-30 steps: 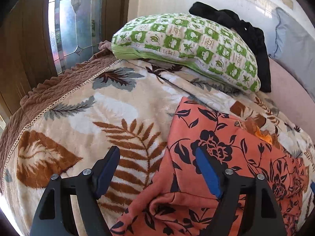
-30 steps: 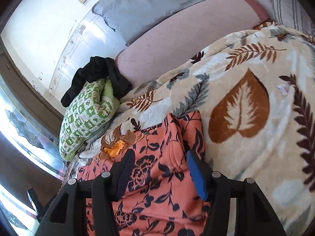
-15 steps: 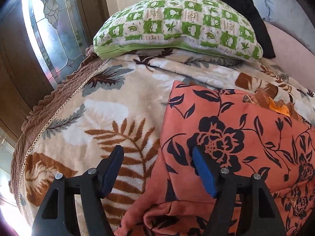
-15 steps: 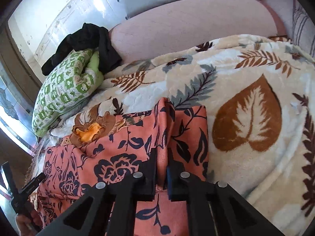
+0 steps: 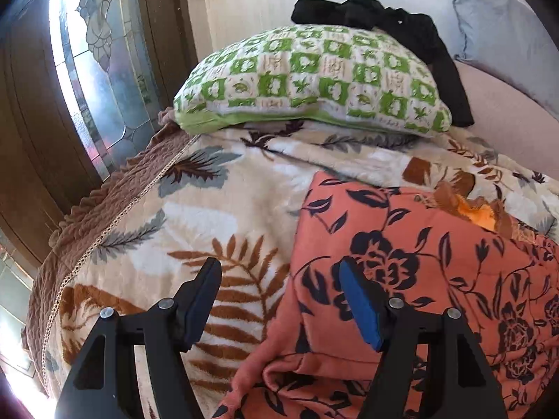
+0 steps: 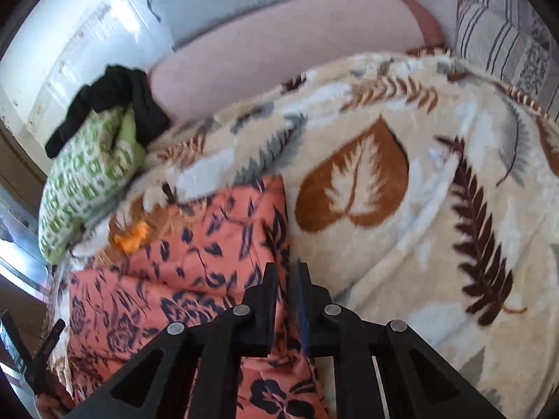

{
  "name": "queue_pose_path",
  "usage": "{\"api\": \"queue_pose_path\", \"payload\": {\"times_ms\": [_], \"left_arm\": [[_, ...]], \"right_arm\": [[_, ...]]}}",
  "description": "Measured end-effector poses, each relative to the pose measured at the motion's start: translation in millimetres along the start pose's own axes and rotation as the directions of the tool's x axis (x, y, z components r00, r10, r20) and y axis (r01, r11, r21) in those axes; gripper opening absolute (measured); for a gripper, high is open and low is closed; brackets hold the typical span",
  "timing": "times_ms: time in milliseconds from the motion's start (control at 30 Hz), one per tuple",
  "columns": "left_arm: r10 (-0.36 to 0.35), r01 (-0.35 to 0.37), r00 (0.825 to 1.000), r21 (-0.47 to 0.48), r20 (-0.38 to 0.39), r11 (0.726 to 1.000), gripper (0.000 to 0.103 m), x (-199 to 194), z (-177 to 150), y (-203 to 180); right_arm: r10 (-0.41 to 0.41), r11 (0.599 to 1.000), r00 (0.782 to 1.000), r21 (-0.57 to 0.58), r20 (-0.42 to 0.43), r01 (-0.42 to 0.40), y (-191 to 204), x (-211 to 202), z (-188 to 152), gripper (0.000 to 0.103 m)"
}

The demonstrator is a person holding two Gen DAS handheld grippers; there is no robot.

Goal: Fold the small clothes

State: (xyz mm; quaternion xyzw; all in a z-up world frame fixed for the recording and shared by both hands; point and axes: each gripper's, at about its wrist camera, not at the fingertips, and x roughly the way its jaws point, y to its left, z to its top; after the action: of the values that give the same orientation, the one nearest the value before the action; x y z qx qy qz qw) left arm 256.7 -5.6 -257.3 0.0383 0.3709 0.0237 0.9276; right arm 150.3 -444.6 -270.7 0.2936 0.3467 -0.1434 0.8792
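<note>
- Here, in the left wrist view, we see the orange floral garment (image 5: 419, 279) lying on the leaf-print blanket (image 5: 195, 216) that covers the bed, its near edge bunched into a soft roll at the bottom of the frame.
- Our left tongs (image 5: 279, 300) stand wide apart and clamp nothing; one blue pad hangs over the garment's left border, the other over bare blanket.
- Beyond the garment lies a green checked pillow (image 5: 314, 80) with a black cloth (image 5: 384, 21) draped across its top, both well apart from the work.
- We judge the fabric light, limp and a little fleecy. It will sag and drape the moment it is lifted, so a hold at one spot will not keep an edge straight.
- The best spot for this side, we think, is the left border near the rolled hem, where the layers are thick enough to fill the pads.

- Next, in the right wrist view, the same garment (image 6: 195, 262) spreads to the left of our right tongs (image 6: 288, 276), with the blanket (image 6: 401, 230) open and bare to the right.
- The right tongs are nearly together, easing open just a touch, with a ridge of the garment's right edge pinched between them.
- We see a small orange patch (image 6: 132, 237) near the garment's far end, possibly a lining or label; we cannot tell which.
- A pinch this thin could slip on plush cloth, we judge, so lifting slowly and keeping both edges level matters more than force.
- The picture is slightly blurred, so the depth of the bite stays unclear to us.
</note>
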Motion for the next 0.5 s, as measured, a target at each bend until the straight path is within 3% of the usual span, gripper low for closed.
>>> {"api": "queue_pose_path", "payload": {"times_ms": [33, 133, 200, 233, 267, 333, 433, 467, 500], "left_arm": [[-0.030, 0.030, 1.000, 0.020, -0.004, 0.999, 0.071, 0, 0, -7], [-0.065, 0.074, 0.994, 0.107, -0.085, 0.991, 0.073, 15, -7, -31], [-0.038, 0.072, 0.979, 0.169, -0.200, 0.983, 0.078, 37, -19, -45], [-0.028, 0.059, 0.983, 0.169, -0.181, 0.984, 0.083, 39, -22, -45], [-0.008, 0.033, 0.988, 0.157, -0.155, 0.987, 0.091, 36, -21, -43], [-0.027, 0.055, 0.980, 0.138, -0.196, 0.989, 0.091, 38, -16, -38], [-0.046, 0.056, 0.988, 0.064, -0.150, 0.996, 0.091, 27, -13, -27], [-0.045, 0.055, 0.990, 0.067, -0.135, 0.996, 0.091, 24, -14, -28], [-0.047, 0.060, 0.989, 0.088, -0.138, 0.994, 0.091, 24, -16, -31]], "right_arm": [[0.040, 0.999, 0.999, -0.007, 0.009, -0.040, 4, 1, 1, 0.012], [0.117, 0.992, 0.988, -0.031, -0.102, -0.120, 19, 35, -3, 0.012], [0.072, 0.995, 0.977, -0.060, -0.203, -0.086, 28, 65, -18, 0.012], [0.019, 0.996, 0.961, -0.077, -0.275, -0.042, 29, 82, -25, 0.013], [0.013, 0.996, 0.968, -0.085, -0.251, -0.036, 31, 83, -29, 0.013], [0.013, 0.994, 0.969, -0.099, -0.248, -0.039, 36, 72, -25, 0.013], [0.122, 0.988, 0.966, -0.062, -0.228, -0.140, 38, 49, -24, 0.015], [0.135, 0.986, 0.967, -0.064, -0.218, -0.152, 41, 45, -28, 0.020], [0.139, 0.985, 0.964, -0.065, -0.226, -0.158, 43, 45, -33, 0.034]]}}
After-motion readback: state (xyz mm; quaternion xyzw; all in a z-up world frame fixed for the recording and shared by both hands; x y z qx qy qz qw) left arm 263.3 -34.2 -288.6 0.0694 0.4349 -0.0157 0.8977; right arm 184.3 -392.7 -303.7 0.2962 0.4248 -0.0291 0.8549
